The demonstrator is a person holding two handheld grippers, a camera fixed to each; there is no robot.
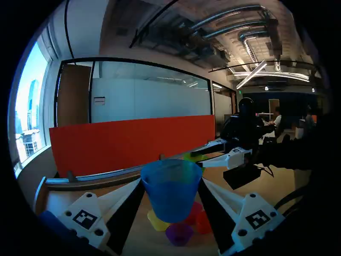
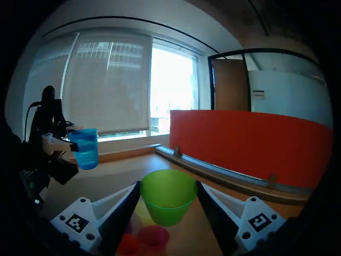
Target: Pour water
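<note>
Left gripper view: your left gripper (image 1: 171,182) is closed partway onto the blue cup (image 1: 171,196), both fingers pressing its sides. The cup is upright, above a yellow cup (image 1: 157,222) and a purple cup (image 1: 179,234). Right gripper view: your right gripper (image 2: 168,190) clamps the green cup (image 2: 168,205) the same way, upright over the table (image 2: 115,173). The blue cup shows far left, well apart.
</note>
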